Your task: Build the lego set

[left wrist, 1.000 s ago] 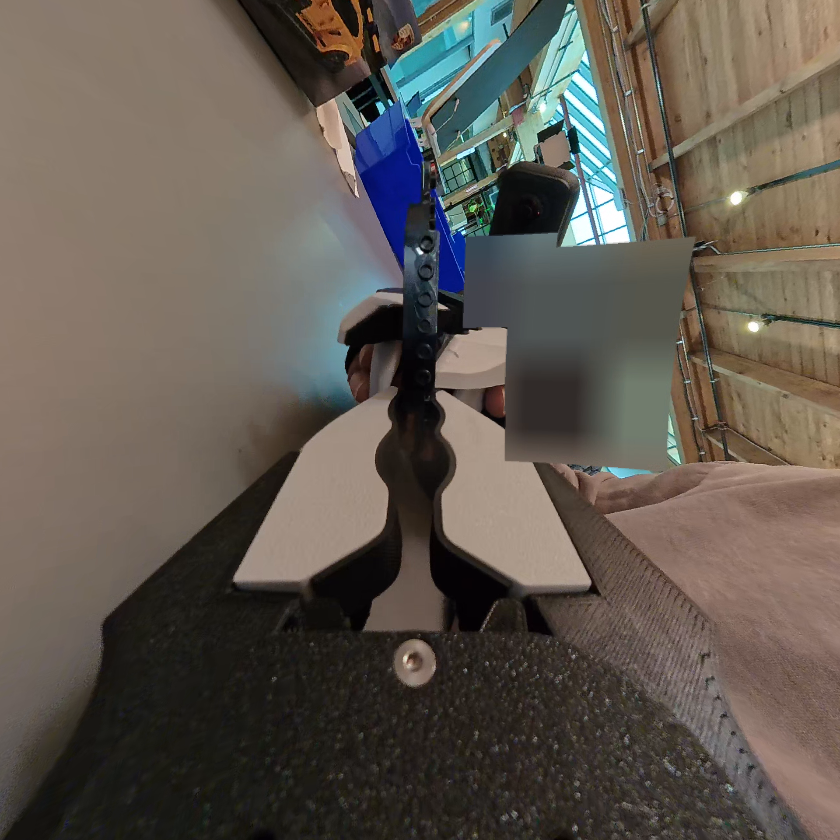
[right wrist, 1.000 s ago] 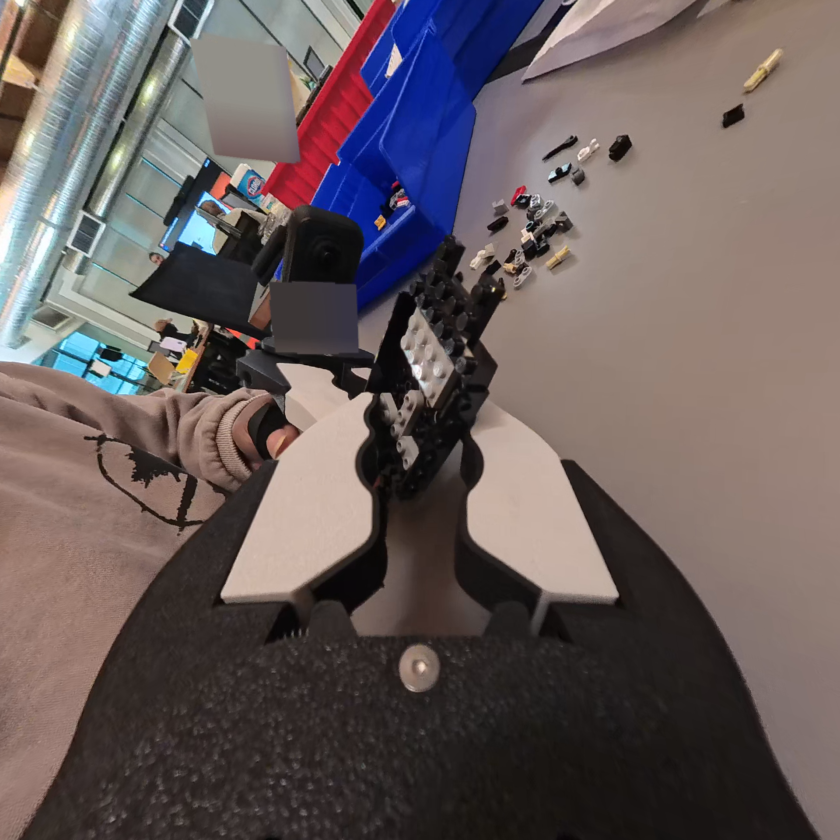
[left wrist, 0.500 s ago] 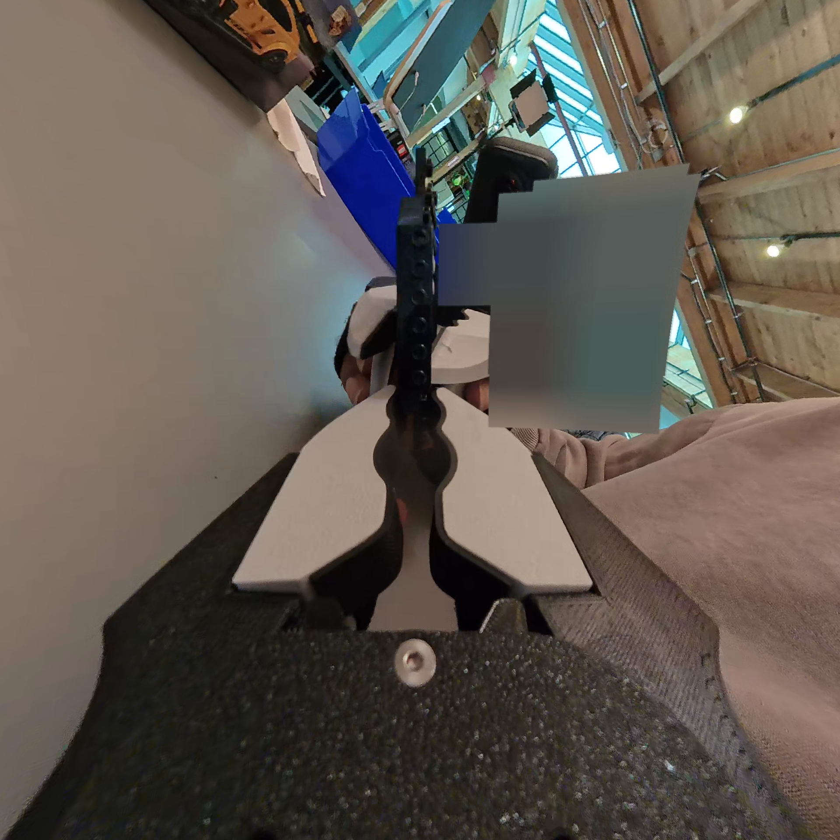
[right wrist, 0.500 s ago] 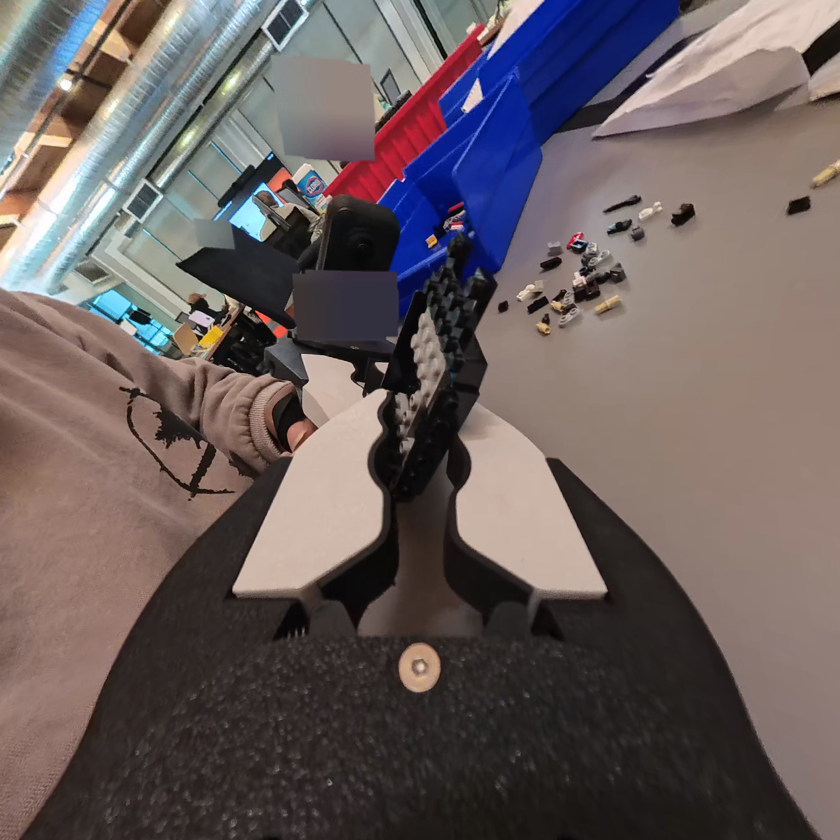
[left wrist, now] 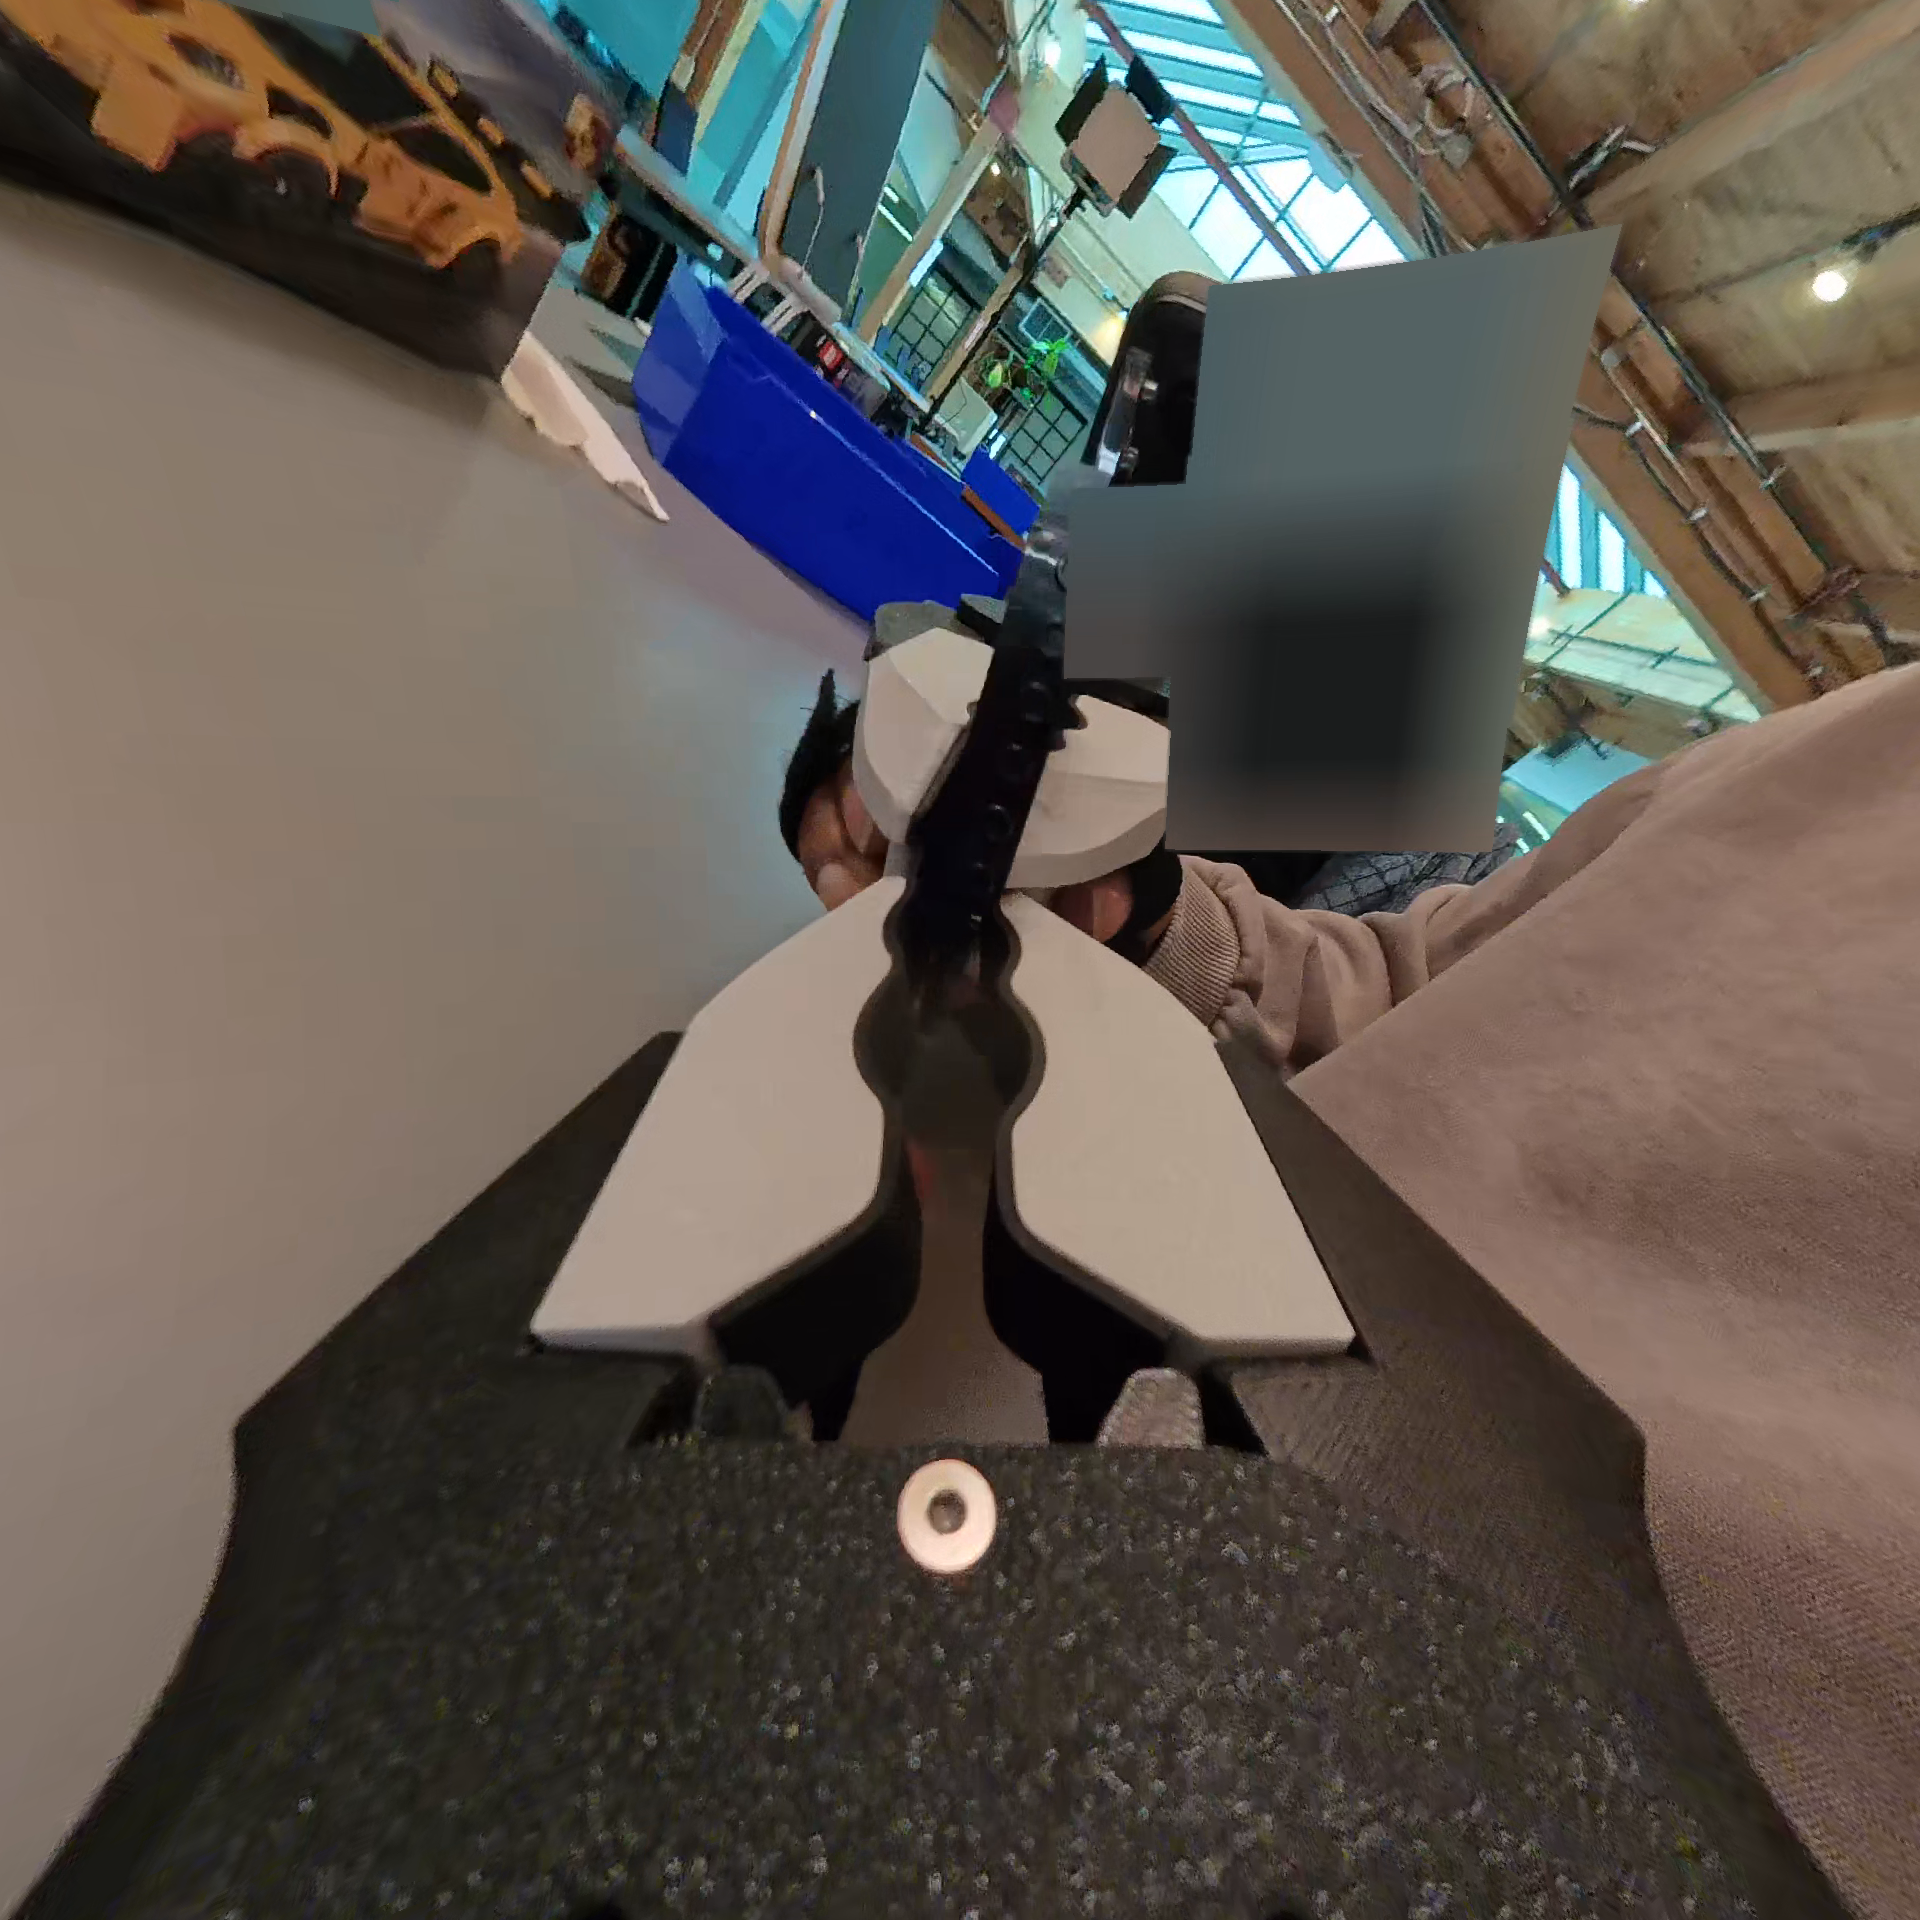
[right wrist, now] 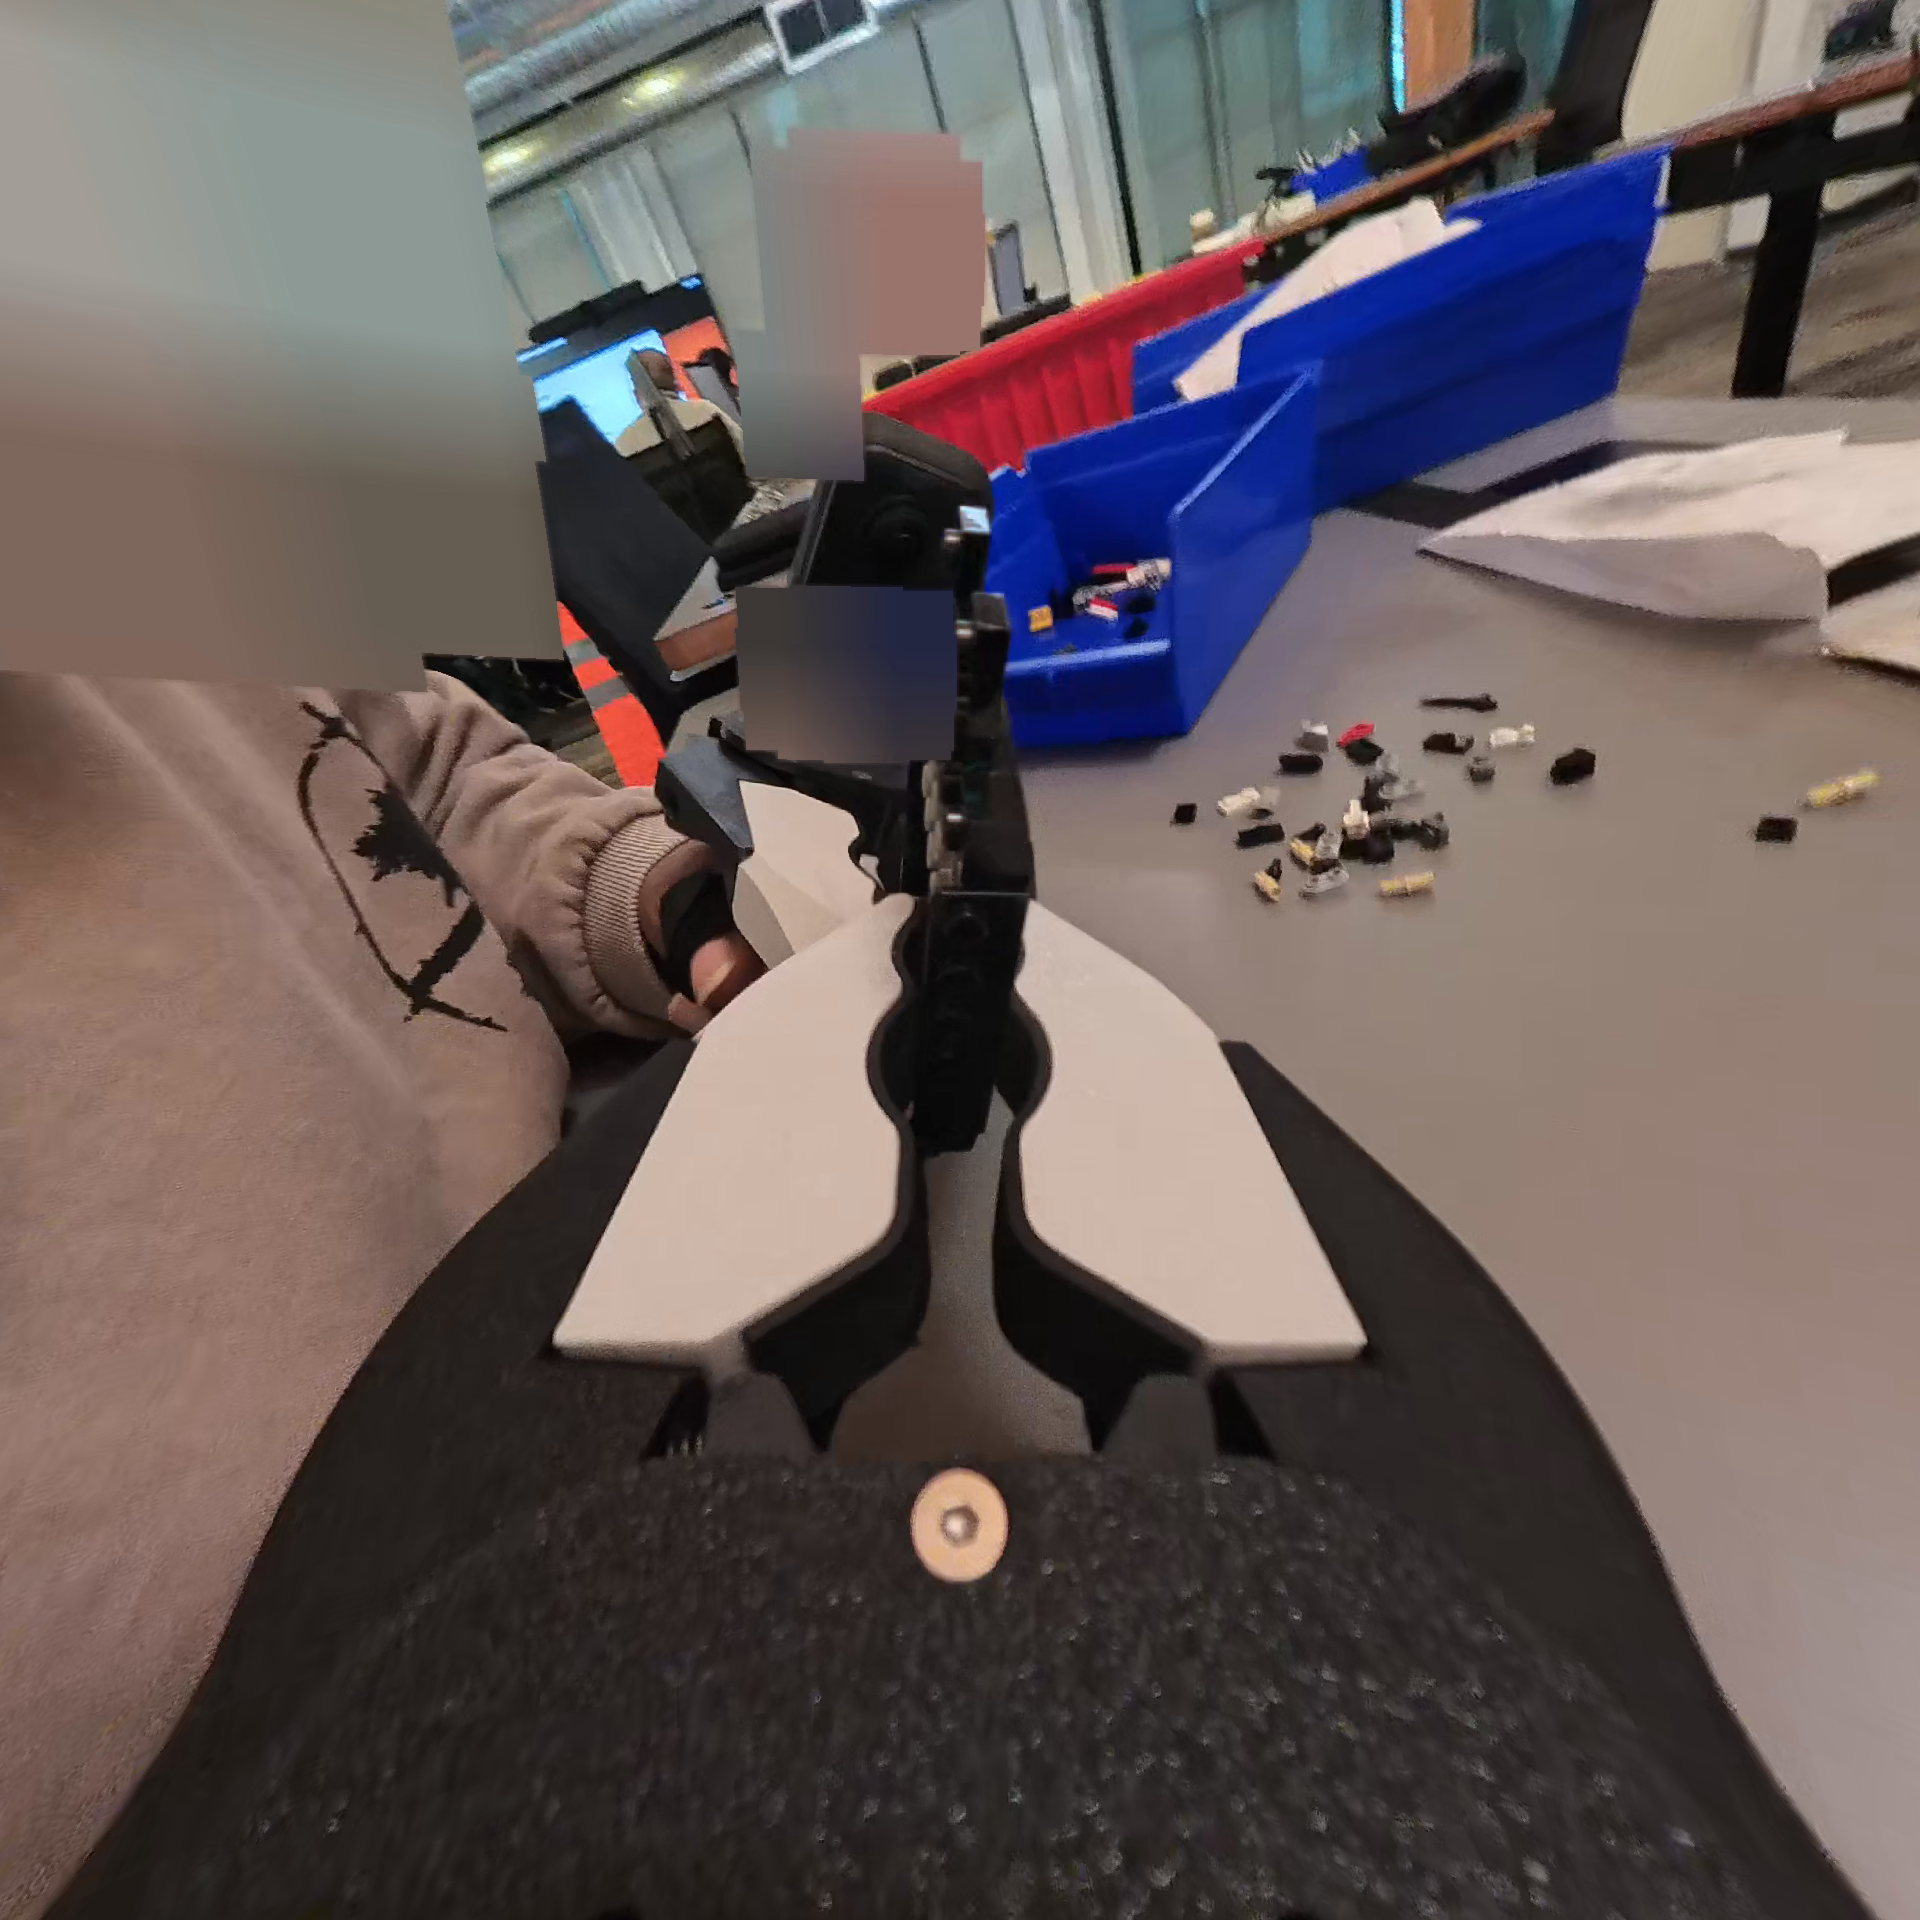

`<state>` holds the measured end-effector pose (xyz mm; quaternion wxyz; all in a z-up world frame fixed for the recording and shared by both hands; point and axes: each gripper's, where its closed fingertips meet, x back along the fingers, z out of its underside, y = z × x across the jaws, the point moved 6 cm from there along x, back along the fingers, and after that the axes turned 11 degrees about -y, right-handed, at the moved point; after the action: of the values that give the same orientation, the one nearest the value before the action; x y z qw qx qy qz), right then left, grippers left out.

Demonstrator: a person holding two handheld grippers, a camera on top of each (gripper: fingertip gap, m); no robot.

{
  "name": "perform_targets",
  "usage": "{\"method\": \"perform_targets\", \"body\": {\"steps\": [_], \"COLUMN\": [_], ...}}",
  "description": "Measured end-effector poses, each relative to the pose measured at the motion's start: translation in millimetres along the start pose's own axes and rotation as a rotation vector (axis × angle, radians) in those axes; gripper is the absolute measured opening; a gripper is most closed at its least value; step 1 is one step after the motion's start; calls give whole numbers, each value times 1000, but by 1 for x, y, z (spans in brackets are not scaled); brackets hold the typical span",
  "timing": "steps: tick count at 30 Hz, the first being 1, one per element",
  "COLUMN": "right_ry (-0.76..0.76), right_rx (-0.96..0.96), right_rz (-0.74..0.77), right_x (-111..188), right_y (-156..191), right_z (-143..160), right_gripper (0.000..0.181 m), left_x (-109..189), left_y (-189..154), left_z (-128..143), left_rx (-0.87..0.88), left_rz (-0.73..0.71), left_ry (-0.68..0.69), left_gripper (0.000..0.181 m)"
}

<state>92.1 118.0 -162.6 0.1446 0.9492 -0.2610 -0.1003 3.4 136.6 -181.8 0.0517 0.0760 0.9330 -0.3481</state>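
Both tongs are clamped on the same black lego build, held up in the air above the grey surface (right wrist: 1558,1143). In the right wrist view, at frame centre, the right tongs (right wrist: 961,935) pinch the lower end of the black lego build (right wrist: 971,831), which stands edge-on with a few pale studs on its left face. In the left wrist view, at frame centre, the left tongs (left wrist: 945,914) grip the build's thin edge, and the other tongs show just beyond it.

To do this step well, it seems best to keep both grips square on the build and press or turn it gently, so that no plates pop apart.

Counting outward: two tongs and one build. At middle right of the right wrist view lies one scatter of small loose pieces (right wrist: 1351,821), black, white, tan and red, too many and too small to count. Behind them stand at least two blue bins (right wrist: 1236,582) and one red bin (right wrist: 1070,374). At the right edge lie some white paper bags (right wrist: 1662,530).
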Motion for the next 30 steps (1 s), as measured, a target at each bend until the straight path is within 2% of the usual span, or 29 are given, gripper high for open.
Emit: {"method": "perform_targets", "body": {"steps": [2, 6, 20, 22, 30], "right_ry": [-27, -24, 11, 15, 62], "right_rx": [15, 14, 18, 31, -99], "right_rz": [-18, -30, -3, -24, 12], "right_x": [2, 6, 0, 0, 0], "right_y": [0, 0, 2, 4, -8], "right_z": [-6, -11, -2, -2, 9], "right_gripper": [11, 29, 15, 7, 7], "left_x": [-4, -2, -4, -4, -4], "left_y": [-3, -3, -4, -4, 8], "left_z": [-4, -8, 1, 1, 6], "left_rx": [-9, -39, -100, -67, 90], "left_rz": [31, 33, 22, 21, -22], "left_ry": [-18, -57, -8, -3, 30], "left_gripper": [9, 9, 9, 11, 11]}}
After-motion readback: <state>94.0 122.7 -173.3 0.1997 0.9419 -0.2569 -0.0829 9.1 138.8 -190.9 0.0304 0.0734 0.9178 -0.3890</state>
